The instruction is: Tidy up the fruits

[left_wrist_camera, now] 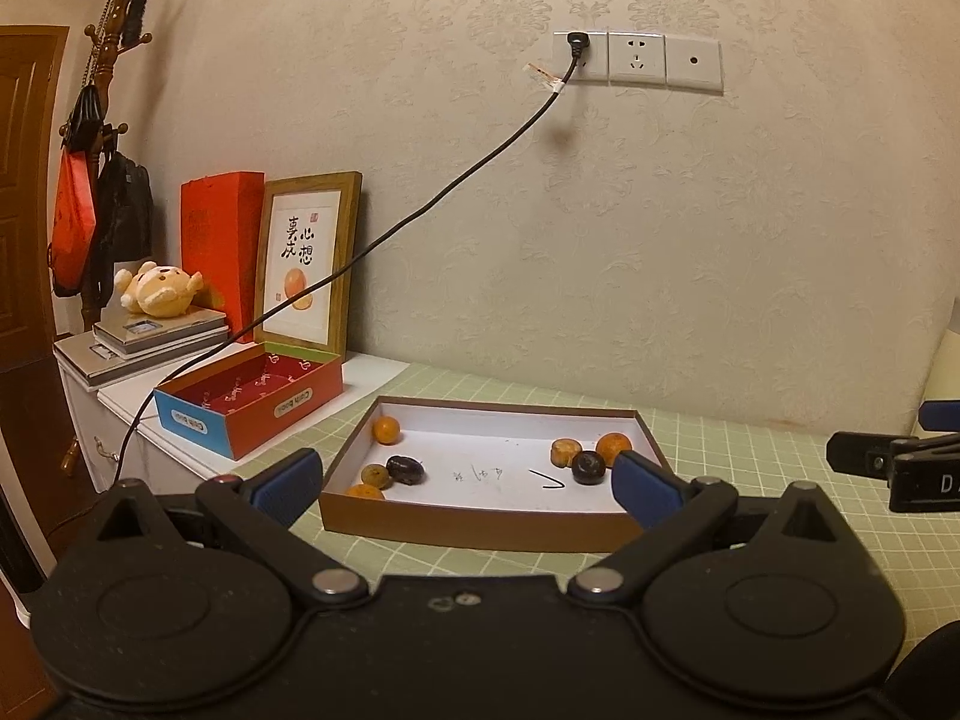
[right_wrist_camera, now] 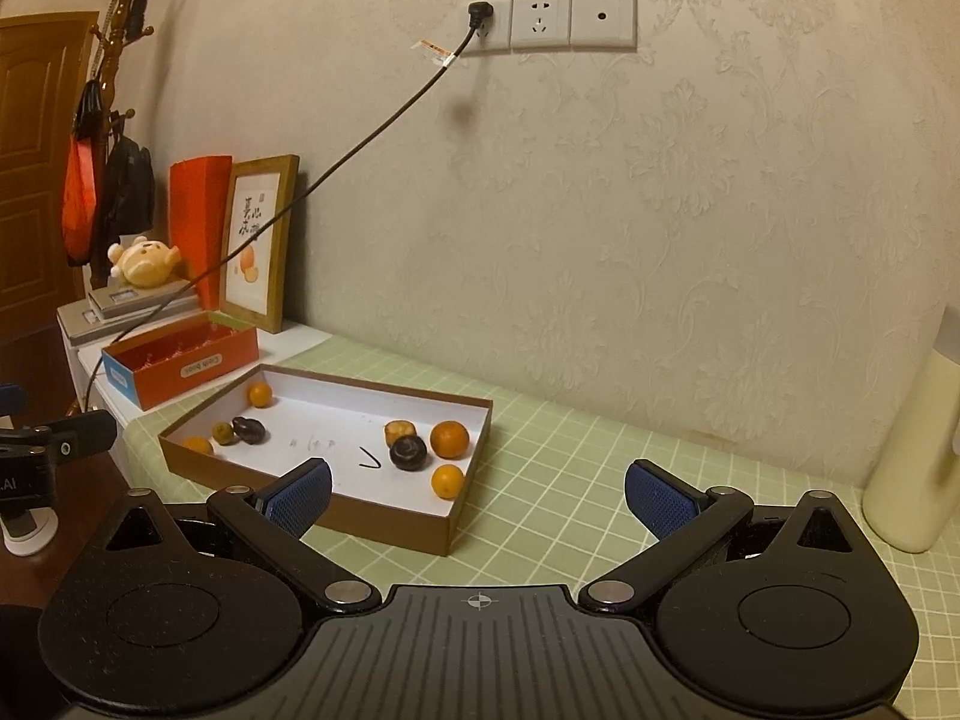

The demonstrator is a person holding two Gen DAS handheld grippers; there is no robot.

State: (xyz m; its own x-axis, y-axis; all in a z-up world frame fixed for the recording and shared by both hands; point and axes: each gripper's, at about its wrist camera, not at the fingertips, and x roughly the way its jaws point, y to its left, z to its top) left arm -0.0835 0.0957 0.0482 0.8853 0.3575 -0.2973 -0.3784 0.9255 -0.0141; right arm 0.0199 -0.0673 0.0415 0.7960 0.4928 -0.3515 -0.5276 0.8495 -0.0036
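Left gripper (left_wrist_camera: 468, 486) hangs spread wide and empty, just short of the shallow brown tray (left_wrist_camera: 456, 525). Right gripper (right_wrist_camera: 478, 495) gapes wide too, nothing between its blue pads (right_wrist_camera: 657, 501), over the green grid mat (right_wrist_camera: 570, 480). Oranges (right_wrist_camera: 449, 438) and dark fruits (right_wrist_camera: 408, 452) lie scattered inside the tray.

Pretty sure I'm in someone's home here: damask wallpaper (left_wrist_camera: 600, 240), a coat rack (left_wrist_camera: 111, 60) with bags at ten o'clock by a wooden door (right_wrist_camera: 36, 150), plus a framed print (left_wrist_camera: 306, 264) and plush bear (left_wrist_camera: 159, 290) on a white cabinet (left_wrist_camera: 114, 420).
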